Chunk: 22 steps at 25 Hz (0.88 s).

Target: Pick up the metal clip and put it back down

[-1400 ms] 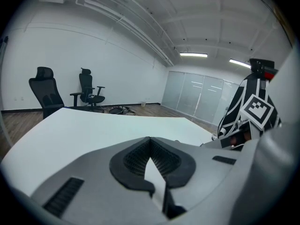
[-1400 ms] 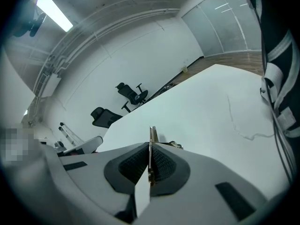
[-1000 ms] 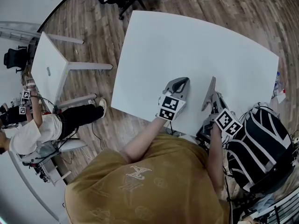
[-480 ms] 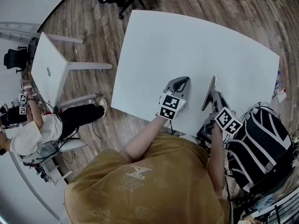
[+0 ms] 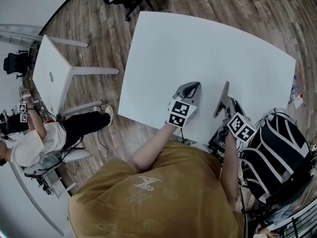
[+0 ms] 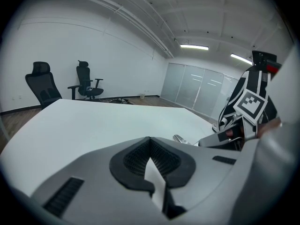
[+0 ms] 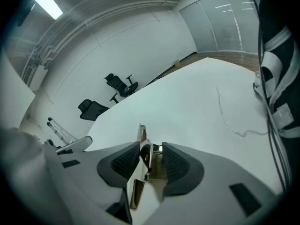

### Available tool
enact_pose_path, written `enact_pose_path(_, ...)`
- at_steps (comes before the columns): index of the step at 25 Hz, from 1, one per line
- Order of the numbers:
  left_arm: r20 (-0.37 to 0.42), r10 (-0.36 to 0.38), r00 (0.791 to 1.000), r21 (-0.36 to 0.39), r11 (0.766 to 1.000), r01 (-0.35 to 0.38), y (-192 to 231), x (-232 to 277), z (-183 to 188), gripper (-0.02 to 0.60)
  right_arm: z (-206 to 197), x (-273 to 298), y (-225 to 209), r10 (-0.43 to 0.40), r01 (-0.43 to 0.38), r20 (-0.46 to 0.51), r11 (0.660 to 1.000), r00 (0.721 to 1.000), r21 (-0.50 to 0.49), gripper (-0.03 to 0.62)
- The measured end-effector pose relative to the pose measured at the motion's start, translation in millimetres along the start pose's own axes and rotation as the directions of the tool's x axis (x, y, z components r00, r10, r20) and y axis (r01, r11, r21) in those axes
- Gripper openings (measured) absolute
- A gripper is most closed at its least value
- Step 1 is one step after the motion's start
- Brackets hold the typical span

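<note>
Right tongs (image 7: 151,147) newly apart astride clip (image 7: 142,135)

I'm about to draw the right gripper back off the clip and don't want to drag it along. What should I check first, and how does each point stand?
1. The right gripper is open: ok. Its fingers have just been opening, with the clip between them.
2. The clip is free of both fingers: cannot tell. A gap shows at one finger, but the other sits very close.
3. The clip rests on the table: cannot tell. Its underside is hidden.
4. The left gripper is out of the way: ok. It is shut, empty and off to the side.
</note>
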<state>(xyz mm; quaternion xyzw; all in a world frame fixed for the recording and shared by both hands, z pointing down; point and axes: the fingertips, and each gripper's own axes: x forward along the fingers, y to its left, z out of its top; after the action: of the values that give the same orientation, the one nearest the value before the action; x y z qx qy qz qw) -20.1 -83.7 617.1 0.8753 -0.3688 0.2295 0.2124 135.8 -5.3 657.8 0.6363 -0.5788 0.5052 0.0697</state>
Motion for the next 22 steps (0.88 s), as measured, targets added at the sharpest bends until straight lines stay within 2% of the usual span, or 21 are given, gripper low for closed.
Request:
enact_pose_path(15,0.032,0.013,0.999,0.01,1.0,-0.013,-1,-16,4,0.006,-9,-15,-3,-0.049,0.049,0.024,0.999,0.999,-0.011,0.133)
enact_pose_path(19,0.048,0.014,0.999,0.045,0.999,-0.016,-5,-21,6,0.006,-7,-21,-6,-0.043,0.043,0.043,0.999,0.998,0.003,0.133)
enact_pose_path(22,0.055,0.016,0.998,0.044,0.999,-0.019,-7,-25,7,0.006,-7,-25,-3,-0.027,0.027,0.056,1.0,0.998,0.006,0.133)
